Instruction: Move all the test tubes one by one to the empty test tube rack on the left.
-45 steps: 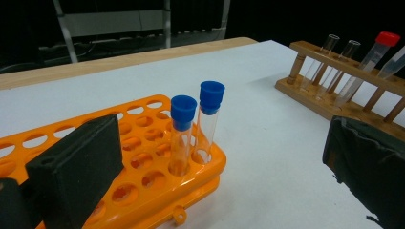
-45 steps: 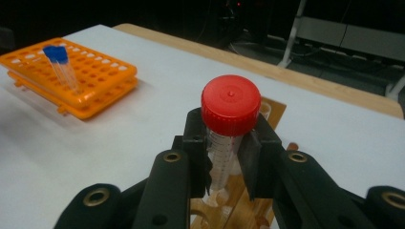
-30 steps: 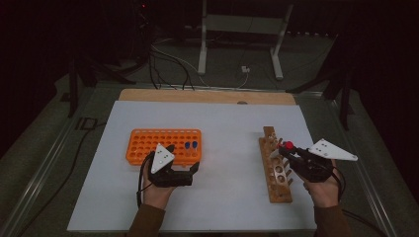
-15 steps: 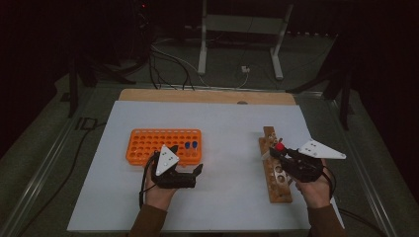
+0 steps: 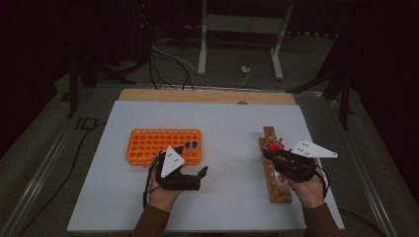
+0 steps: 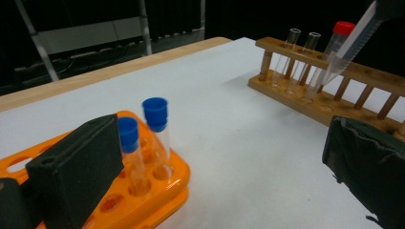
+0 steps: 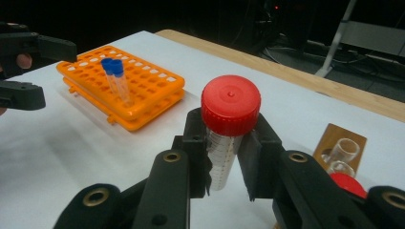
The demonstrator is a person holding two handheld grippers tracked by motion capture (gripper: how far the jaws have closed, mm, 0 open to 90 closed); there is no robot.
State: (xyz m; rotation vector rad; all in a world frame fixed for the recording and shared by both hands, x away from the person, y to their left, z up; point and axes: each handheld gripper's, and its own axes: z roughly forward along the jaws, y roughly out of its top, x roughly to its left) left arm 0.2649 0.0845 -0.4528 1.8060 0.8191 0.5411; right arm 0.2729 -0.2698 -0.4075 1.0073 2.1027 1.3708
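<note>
High view. The desk (image 5: 227, 123) carries a white sheet. The orange rack (image 5: 163, 145) lies left of centre, with two blue-capped tubes (image 5: 190, 145) upright in holes near its right end. The wooden rack (image 5: 274, 168) lies at the right, its long axis running from the lower edge of the frame toward the top. The left gripper (image 5: 200, 174) sits just below the orange rack, its fingers spread and empty, pointing right. The right gripper (image 5: 271, 151) is over the wooden rack, fingers pointing to the upper left and pinching the red-capped tube (image 5: 272, 147). A second red cap (image 5: 280, 146) shows just beside it.

Left gripper view. The two fingers (image 6: 76, 171) stand wide apart at the lower corners with nothing between them. The orange rack (image 6: 157, 191) is at lower left with the blue-capped tubes (image 6: 155, 129) upright. The wooden rack (image 6: 325, 81) is at upper right; two open glass tubes (image 6: 301, 47) stand in it. The red-capped tube (image 6: 341, 45) is tilted above it, cap toward the upper left and conical tip down at the rack. No writing is readable.

Right gripper view. The fingers (image 7: 198, 148) pinch the red-capped tube (image 7: 229, 124) just below its cap; the tube stands along the fingers, cap up at frame centre. Graduation marks run down its wall, too small to read. The orange rack (image 7: 143, 90) is at upper left, the left gripper (image 7: 28, 71) at the left edge, and the wooden rack (image 7: 339, 138) with an open glass tube (image 7: 345, 152) at lower right.
</note>
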